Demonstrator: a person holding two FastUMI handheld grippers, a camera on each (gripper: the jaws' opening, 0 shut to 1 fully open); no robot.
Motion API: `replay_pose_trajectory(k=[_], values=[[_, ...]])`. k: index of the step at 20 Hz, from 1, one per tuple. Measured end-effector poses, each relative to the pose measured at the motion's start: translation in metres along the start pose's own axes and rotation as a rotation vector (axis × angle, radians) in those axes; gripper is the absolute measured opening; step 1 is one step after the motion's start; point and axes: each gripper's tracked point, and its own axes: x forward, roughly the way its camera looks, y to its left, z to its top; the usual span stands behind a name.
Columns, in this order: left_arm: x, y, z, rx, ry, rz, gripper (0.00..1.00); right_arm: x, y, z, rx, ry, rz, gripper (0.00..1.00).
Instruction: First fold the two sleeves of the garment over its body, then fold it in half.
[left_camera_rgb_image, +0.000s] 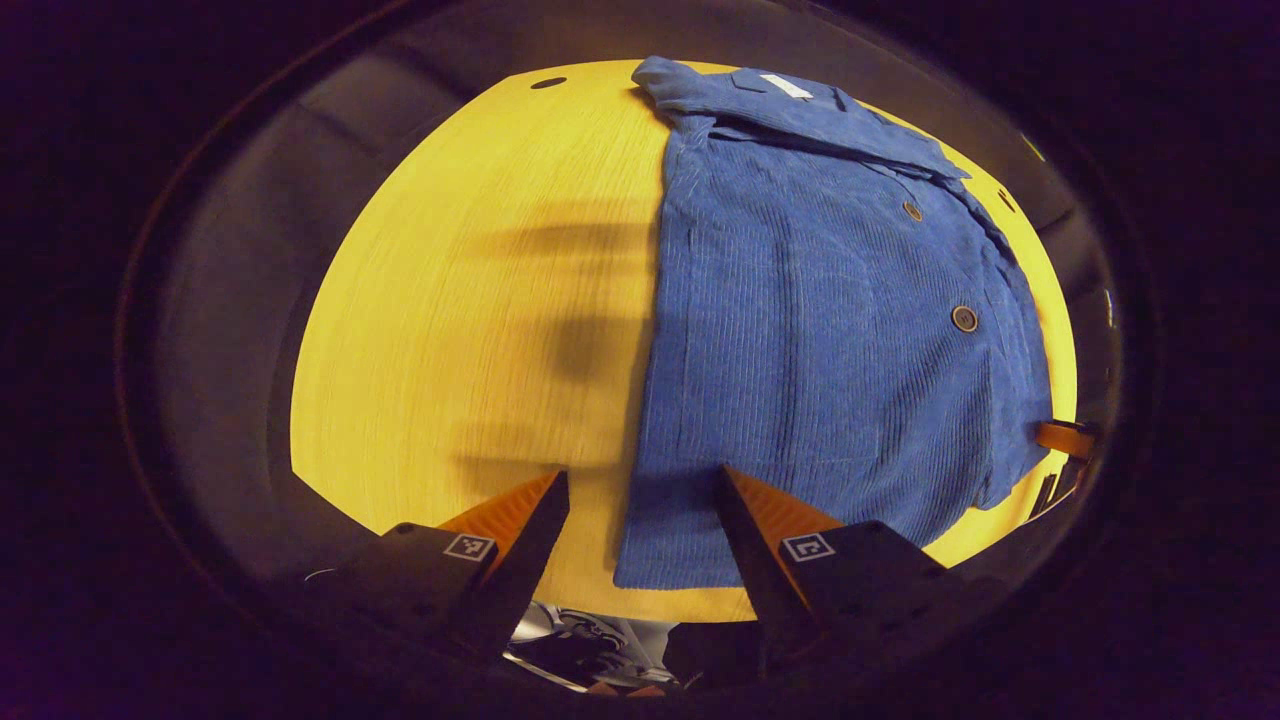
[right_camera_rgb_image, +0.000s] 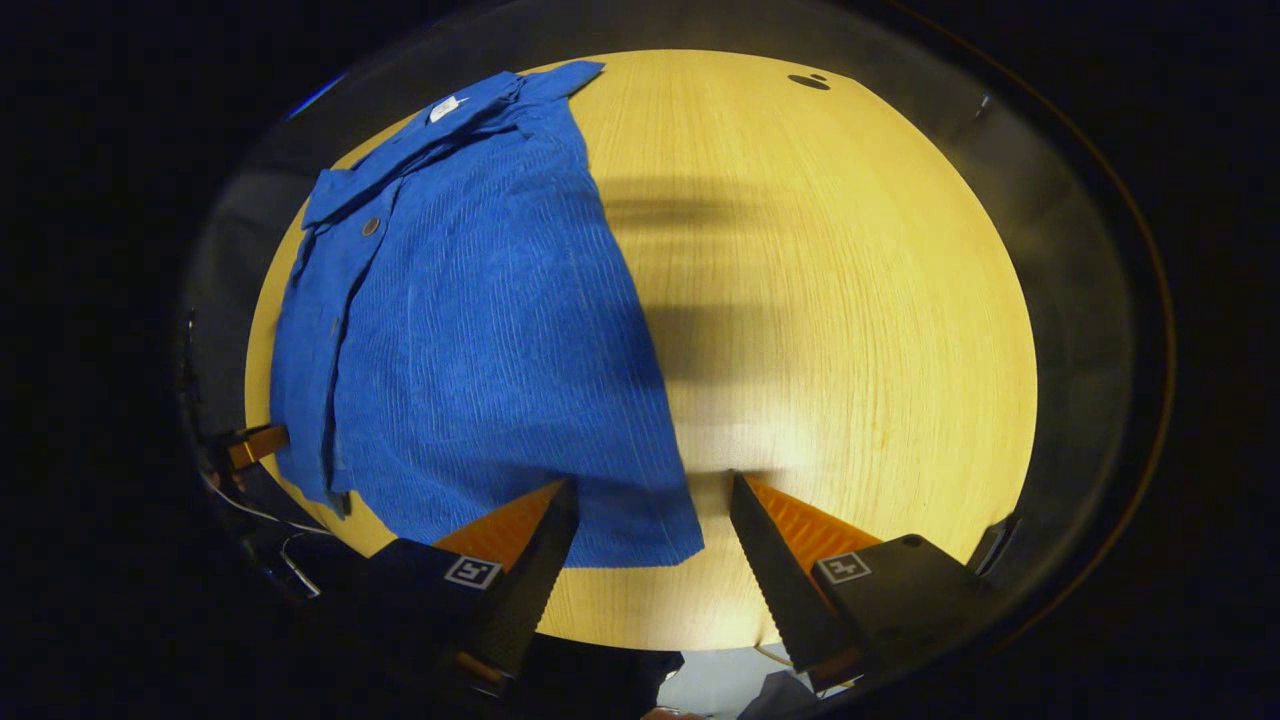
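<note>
A blue shirt (left_camera_rgb_image: 820, 340) lies flat on the round wooden table (left_camera_rgb_image: 450, 300), sleeves already folded in, collar at twelve o'clock. The left gripper (left_camera_rgb_image: 640, 480) hovers wide open over the hem, holding nothing. The right gripper (right_camera_rgb_image: 650, 485) hovers likewise, open and empty.

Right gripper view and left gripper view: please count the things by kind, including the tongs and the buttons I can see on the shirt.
Shirt: 1, blue, flat on the table
Buttons: 2 in the left gripper view
Table: 1
Tongs: 2, left and right, both open
Total: 6
</note>
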Motion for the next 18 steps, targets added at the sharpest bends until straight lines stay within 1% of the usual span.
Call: replay_pose_trajectory(k=[2,4,8,12,14,16,18], values=[[-0.0015,0.0028,0.0019,0.022,-0.009,0.022,0.88,0.0001,0.0003,-0.0023,-0.035,0.004,-0.021,0.99],[-0.0013,0.0085,0.0026,0.050,-0.020,0.050,0.88,-0.0001,0.0004,-0.0022,-0.040,0.002,-0.028,0.99],[-0.0012,0.0082,0.0037,0.091,-0.036,0.052,0.88,0.0003,0.0007,-0.0030,-0.041,0.006,-0.032,0.99],[-0.0017,0.0048,0.0049,0.192,-0.125,0.106,0.88,0.0005,0.0001,-0.0030,-0.035,0.004,-0.036,0.99],[0.0007,0.0050,0.0051,0.209,-0.162,0.128,0.85,0.0013,0.0001,-0.0039,-0.035,-0.003,-0.036,0.99],[0.0013,0.0032,0.0044,0.205,-0.161,0.107,0.85,0.0007,0.0005,-0.0033,-0.033,-0.003,-0.036,0.99],[0.0027,0.0007,0.0037,0.187,-0.135,0.060,0.79,0.0012,0.0004,-0.0036,-0.033,0.005,-0.035,0.99]])
